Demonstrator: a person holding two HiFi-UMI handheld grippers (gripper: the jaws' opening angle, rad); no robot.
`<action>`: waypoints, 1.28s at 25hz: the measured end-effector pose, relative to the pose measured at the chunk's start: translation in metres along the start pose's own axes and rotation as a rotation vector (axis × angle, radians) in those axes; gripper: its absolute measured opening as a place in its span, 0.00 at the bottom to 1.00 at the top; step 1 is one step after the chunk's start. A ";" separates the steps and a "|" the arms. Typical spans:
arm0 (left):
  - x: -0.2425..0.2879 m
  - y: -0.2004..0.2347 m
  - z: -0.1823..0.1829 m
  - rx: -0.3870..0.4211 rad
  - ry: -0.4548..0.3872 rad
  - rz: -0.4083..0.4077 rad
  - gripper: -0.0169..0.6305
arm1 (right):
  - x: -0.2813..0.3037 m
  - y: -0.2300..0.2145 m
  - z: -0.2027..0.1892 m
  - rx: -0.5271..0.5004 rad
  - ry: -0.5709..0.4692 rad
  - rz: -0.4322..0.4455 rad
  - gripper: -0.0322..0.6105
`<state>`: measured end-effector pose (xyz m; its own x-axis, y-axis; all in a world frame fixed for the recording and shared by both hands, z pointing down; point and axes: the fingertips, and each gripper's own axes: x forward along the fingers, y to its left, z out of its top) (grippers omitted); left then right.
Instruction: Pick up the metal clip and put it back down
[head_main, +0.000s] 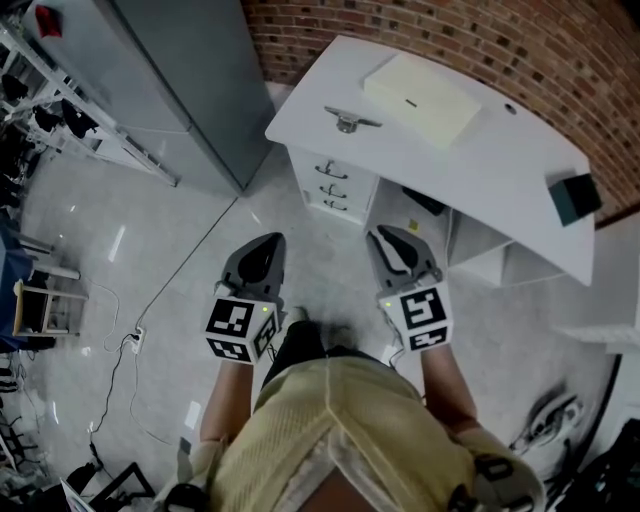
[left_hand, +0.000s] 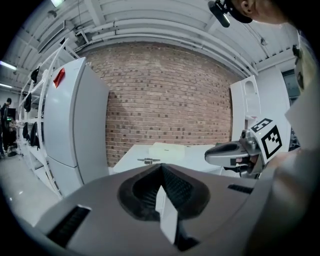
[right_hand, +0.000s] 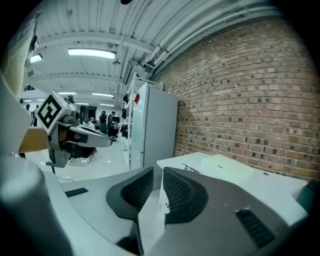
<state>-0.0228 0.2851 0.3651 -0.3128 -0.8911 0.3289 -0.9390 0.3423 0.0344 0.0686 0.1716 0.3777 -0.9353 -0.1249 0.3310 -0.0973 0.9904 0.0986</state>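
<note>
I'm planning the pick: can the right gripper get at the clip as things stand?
Probably yes, after an approach. The right gripper hangs over the floor, short of the desk; the clip lies bare near the desk's left end, nothing on it or between them.

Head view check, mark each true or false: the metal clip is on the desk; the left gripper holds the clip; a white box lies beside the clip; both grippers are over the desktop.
1. The metal clip lies on the white desk: true.
2. The left gripper holds the clip: false, its jaws are together and empty.
3. A flat white box lies beside the clip: true.
4. Both grippers are over the desktop: false, the left and the right gripper are short of the desk.
</note>
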 end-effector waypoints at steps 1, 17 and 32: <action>0.001 0.002 0.000 0.001 0.002 0.006 0.01 | 0.004 0.000 -0.002 0.001 0.007 0.008 0.13; 0.102 0.061 -0.001 -0.011 0.063 -0.004 0.01 | 0.089 -0.042 0.003 0.022 0.051 0.001 0.21; 0.201 0.129 0.015 -0.002 0.108 -0.074 0.01 | 0.208 -0.094 0.004 -0.069 0.179 -0.042 0.21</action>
<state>-0.2094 0.1455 0.4212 -0.2254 -0.8766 0.4251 -0.9585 0.2778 0.0646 -0.1179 0.0527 0.4333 -0.8551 -0.1803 0.4861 -0.1052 0.9784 0.1779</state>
